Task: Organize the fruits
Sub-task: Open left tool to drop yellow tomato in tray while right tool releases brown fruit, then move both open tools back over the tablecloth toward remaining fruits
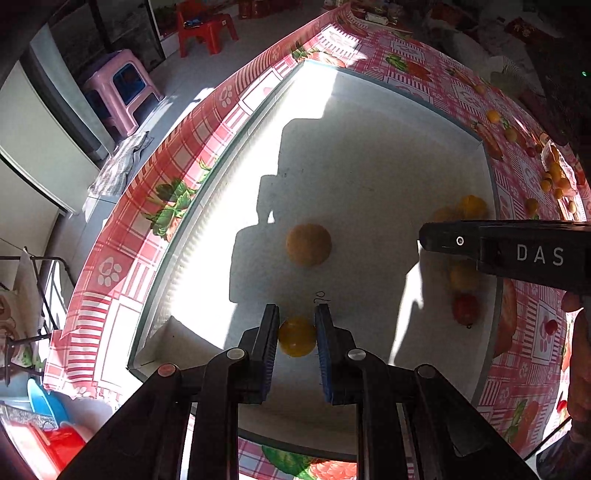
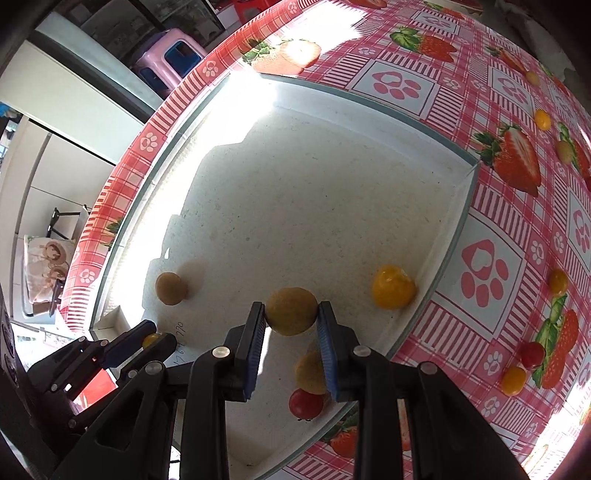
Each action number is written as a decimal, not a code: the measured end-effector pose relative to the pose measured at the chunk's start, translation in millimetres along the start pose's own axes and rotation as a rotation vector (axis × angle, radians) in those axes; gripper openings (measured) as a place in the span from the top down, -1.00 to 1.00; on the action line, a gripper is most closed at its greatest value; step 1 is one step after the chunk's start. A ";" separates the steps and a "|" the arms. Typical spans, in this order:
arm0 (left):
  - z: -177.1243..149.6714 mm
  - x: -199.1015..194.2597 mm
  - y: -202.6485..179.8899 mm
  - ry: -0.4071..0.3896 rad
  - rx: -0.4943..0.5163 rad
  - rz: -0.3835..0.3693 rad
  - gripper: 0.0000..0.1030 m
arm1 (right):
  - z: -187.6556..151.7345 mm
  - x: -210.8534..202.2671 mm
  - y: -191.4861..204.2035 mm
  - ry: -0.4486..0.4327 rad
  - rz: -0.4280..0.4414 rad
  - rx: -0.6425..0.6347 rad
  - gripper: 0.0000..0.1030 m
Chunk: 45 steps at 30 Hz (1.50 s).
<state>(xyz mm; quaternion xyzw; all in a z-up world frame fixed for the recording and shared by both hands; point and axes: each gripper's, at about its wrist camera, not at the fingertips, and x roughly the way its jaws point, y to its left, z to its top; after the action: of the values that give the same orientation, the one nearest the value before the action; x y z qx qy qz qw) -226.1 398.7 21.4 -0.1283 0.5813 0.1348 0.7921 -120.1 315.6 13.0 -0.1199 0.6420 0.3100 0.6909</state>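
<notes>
Two grippers work over a shallow white tray (image 2: 458, 218) set on a bench (image 2: 517, 236) covered by a pink-and-red checked cloth printed with strawberries and paw marks, sunlight cutting across the tray's far end. Beyond the bench edge stand a pink plastic stool (image 1: 122, 88) and a red plastic chair (image 1: 205, 27) on a pale floor, with a crumpled cloth (image 1: 120, 162) lying nearby. Pointing steeply down, the left gripper (image 1: 297, 332) is closed on a small yellow fruit (image 1: 296, 336) just above the tray's near corner; the fruit is round, so no long axis can be told. Likewise pointing steeply down, the right gripper (image 2: 291, 314) has its blue pads pressed on either side of a larger dull-orange fruit (image 2: 291, 311) over the tray's right half. Lying loose in the tray are a brownish-orange fruit (image 2: 170, 288) toward the left, a bright yellow fruit (image 2: 393, 291) against the right wall, and another orange fruit (image 2: 309, 373) beside a red tomato-like fruit (image 2: 306, 404) near the front wall. More small yellow, orange and red fruits (image 2: 542, 119) lie scattered on the cloth to the right of the tray
</notes>
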 end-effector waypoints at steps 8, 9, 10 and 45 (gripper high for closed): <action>-0.8 1.0 -5.9 -0.002 0.030 0.023 0.58 | 0.2 8.3 3.0 -0.007 -0.034 -0.022 0.38; -1.1 1.2 -7.8 -0.003 0.037 0.030 0.57 | 0.2 8.9 3.4 -0.007 -0.034 -0.024 0.38; -1.5 1.1 -8.9 -0.004 0.044 0.035 0.57 | 0.7 9.3 4.8 -0.007 -0.032 -0.024 0.37; 20.2 -47.9 -151.4 -0.123 0.409 -0.049 -0.61 | -136.5 -91.3 -149.0 -0.127 -0.145 0.380 -0.37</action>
<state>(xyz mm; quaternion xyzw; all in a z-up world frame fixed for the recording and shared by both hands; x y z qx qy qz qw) -167.0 262.0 80.1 0.0293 0.5439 0.0024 0.8386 -142.8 97.5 46.0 -0.0134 0.6336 0.1399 0.7608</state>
